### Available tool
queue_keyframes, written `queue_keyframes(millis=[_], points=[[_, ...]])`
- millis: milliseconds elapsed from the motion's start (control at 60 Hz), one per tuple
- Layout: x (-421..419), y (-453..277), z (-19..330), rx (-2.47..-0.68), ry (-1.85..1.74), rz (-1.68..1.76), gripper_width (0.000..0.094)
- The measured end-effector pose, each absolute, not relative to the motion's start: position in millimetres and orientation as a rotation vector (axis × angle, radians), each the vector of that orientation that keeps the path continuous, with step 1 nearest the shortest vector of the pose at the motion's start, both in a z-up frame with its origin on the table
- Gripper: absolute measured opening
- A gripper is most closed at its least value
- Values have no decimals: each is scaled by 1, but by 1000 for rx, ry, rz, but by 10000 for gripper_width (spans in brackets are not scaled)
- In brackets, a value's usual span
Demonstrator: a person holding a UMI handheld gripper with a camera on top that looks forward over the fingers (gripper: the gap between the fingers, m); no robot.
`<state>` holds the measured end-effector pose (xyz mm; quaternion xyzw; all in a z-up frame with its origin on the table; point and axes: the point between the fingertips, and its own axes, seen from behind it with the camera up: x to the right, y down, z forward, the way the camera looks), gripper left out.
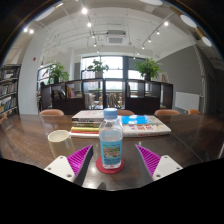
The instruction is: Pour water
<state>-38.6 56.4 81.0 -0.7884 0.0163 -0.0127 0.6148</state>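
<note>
The claw [115, 160] is wide open, and the water bottle [111, 142] stands upright on the bench [30, 140] between its 2 pads with a gap at each side, so the fingers should close evenly on the label part, not on the cap. The bottle looks clear and capped; how full it is I cannot tell. The cup [60, 143] just beside it seems empty.
</note>
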Motion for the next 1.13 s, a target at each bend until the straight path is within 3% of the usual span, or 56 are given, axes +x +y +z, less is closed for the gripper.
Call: queue_keyframes(millis=[233, 483, 800, 1133], points=[[-48, -46, 73, -1893, 62, -14, 849], [-49, -118, 118, -1841, 46, -55, 853], [-25, -163, 164, -1784, 99, -48, 848], [-11, -182, 174, -1782, 133, -40, 848]])
